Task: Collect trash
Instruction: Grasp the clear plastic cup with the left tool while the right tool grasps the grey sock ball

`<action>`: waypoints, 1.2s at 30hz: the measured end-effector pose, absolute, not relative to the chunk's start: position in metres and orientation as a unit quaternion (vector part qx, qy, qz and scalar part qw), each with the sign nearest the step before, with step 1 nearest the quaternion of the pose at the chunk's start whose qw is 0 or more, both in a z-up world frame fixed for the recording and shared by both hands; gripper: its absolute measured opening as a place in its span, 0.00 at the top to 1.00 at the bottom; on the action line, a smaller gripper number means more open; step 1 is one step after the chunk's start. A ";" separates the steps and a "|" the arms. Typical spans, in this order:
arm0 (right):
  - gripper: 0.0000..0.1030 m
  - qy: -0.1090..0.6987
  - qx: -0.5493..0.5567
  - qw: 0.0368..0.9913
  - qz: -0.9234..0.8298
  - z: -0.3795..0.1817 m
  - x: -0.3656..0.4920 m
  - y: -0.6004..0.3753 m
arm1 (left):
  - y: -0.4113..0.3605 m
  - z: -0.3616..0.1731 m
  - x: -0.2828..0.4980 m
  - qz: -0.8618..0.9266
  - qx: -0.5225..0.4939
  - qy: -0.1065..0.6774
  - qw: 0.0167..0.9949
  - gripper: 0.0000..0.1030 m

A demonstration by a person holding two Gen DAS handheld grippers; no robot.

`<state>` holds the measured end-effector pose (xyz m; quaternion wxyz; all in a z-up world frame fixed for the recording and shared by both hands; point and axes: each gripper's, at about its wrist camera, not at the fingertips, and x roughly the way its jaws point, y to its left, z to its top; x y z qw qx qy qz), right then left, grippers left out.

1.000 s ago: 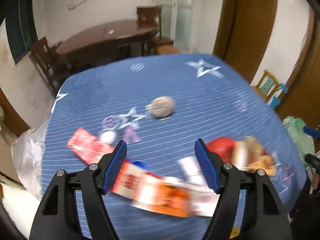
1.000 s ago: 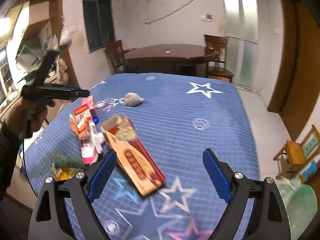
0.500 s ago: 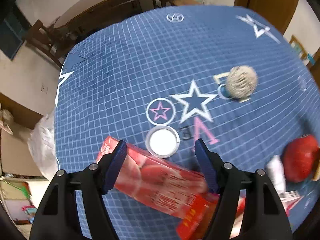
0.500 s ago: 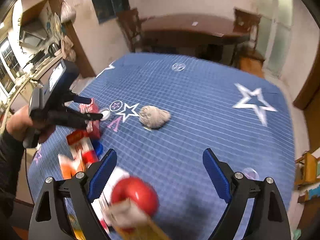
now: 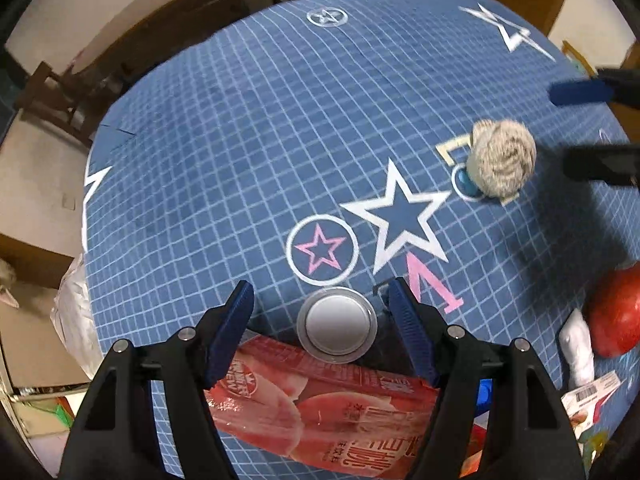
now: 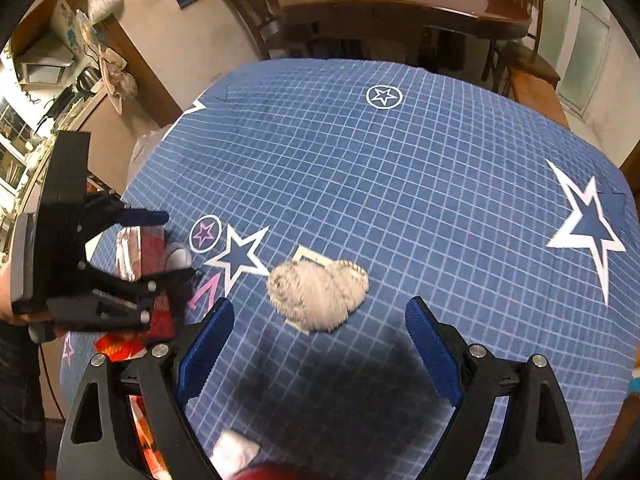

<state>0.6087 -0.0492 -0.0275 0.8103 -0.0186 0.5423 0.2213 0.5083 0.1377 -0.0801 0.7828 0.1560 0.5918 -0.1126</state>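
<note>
A clear round lid (image 5: 337, 325) lies on the blue star tablecloth (image 5: 248, 128). My left gripper (image 5: 322, 312) is open with the lid between its fingers, just above a red drink carton (image 5: 320, 412). A crumpled beige paper wad (image 6: 318, 294) lies ahead of my open right gripper (image 6: 320, 332), between its fingertips and slightly beyond. The wad also shows in the left wrist view (image 5: 502, 162), with the right gripper's fingers (image 5: 580, 92) beside it. The left gripper (image 6: 116, 264) shows at the left of the right wrist view, over the carton (image 6: 136, 252) and lid (image 6: 178, 258).
A red round object (image 5: 614, 312), a white crumpled piece (image 5: 576, 348) and a barcoded packet (image 5: 590, 396) lie at the right. A plastic bag (image 5: 76, 320) hangs at the table's left edge. A wooden table (image 6: 400, 4) and chairs (image 6: 256, 12) stand behind.
My left gripper dropped low over the lid and carton. My right gripper swung forward and down toward the paper wad, leaving the red object and boxes behind it.
</note>
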 end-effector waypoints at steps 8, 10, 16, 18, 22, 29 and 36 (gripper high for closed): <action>0.20 0.566 -0.051 0.795 0.214 -0.057 0.629 -0.023 | 0.131 -0.084 0.505 -0.131 0.165 0.607 0.767 0.58; 0.23 0.569 -0.062 0.792 0.212 -0.062 0.632 -0.017 | 0.126 -0.082 0.496 -0.135 0.172 0.605 0.766 0.62; 0.24 0.577 -0.084 0.786 0.206 -0.080 0.640 -0.001 | 0.124 -0.078 0.481 -0.134 0.173 0.594 0.775 0.62; 0.26 0.578 -0.092 0.785 0.204 -0.085 0.642 0.004 | 0.122 -0.078 0.477 -0.130 0.178 0.590 0.777 0.62; 0.48 0.570 -0.105 0.791 0.194 -0.089 0.645 0.007 | 0.120 -0.076 0.466 -0.123 0.189 0.584 0.780 0.62; 0.55 0.558 -0.104 0.798 0.202 -0.083 0.638 -0.003 | 0.136 -0.076 0.448 -0.112 0.187 0.580 0.785 0.62; 0.56 0.542 -0.096 0.808 0.208 -0.071 0.619 -0.023 | 0.157 -0.072 0.430 -0.089 0.177 0.586 0.785 0.62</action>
